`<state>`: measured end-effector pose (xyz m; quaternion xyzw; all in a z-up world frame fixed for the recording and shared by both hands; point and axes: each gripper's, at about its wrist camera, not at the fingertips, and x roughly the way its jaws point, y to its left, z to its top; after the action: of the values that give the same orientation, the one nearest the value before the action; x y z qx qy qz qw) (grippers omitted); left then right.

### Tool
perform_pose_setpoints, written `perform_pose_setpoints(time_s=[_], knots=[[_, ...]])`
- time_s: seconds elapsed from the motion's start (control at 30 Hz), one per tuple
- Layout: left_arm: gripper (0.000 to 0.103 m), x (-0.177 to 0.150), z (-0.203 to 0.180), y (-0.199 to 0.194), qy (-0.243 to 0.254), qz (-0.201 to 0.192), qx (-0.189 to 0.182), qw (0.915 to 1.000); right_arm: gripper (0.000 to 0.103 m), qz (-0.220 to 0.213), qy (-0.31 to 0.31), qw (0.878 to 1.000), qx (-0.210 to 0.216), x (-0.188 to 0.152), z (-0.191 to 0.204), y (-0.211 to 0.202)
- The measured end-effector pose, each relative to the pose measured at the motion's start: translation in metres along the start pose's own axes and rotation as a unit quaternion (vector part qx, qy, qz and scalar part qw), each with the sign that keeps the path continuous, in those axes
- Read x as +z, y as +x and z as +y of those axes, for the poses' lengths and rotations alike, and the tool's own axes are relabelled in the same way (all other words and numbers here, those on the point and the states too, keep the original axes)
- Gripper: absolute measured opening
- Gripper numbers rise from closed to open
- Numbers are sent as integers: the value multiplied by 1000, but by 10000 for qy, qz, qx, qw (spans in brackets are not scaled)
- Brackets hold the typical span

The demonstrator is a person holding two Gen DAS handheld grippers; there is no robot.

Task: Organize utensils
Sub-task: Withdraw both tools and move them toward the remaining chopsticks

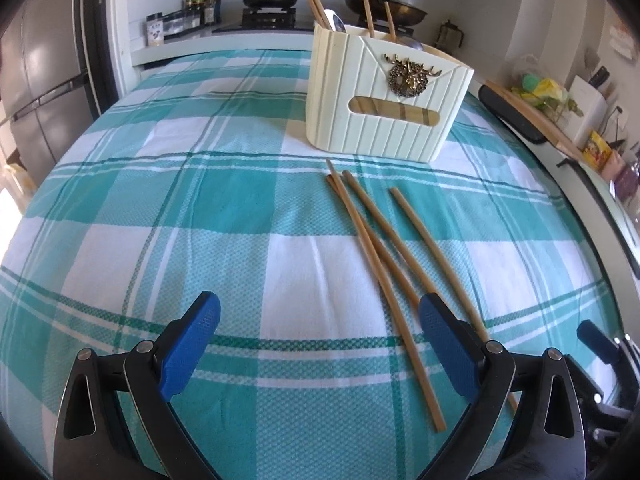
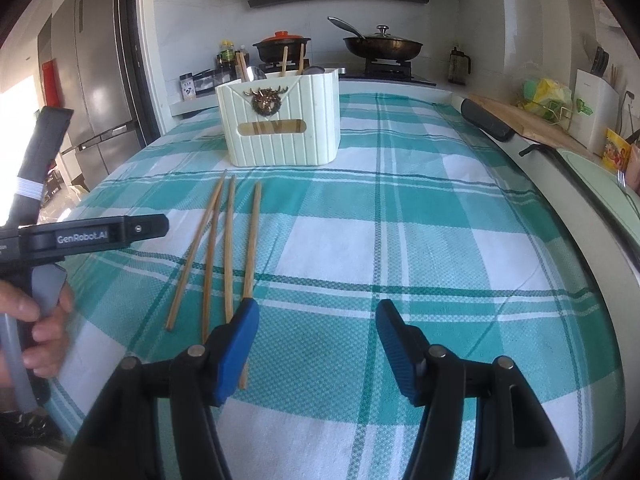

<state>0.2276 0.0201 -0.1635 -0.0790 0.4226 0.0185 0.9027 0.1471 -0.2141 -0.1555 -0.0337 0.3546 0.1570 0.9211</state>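
- On the checked cloth of the desk, just in front of the cream utensil caddy: four loose bamboo chopsticks, two of them crossing, the others fanned beside.
- Inside the caddy already: more chopsticks and spoons, standing upright.
- Step in hand, by judgement: gathering the remaining sticks, none lifted yet.
- Left gripper: released, jaws spread wide, right pad lying over the near ends.
- Right gripper: also released, empty, left pad beside the rightmost stick.
- Next move probably calls for closing on one stick near its end, then lifting it upright into the caddy.
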Motion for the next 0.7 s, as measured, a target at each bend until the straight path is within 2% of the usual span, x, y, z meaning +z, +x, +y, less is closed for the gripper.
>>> perform_pose_setpoints(time_s=[0.33,0.7], knots=[[100,-6,-9,27,269,297,187,9990,62,64,14,10000,-35,1,1,-1],[100,3,-2,36,213,357,379,9984,62,156,-99,9998,15,1,1,0]])
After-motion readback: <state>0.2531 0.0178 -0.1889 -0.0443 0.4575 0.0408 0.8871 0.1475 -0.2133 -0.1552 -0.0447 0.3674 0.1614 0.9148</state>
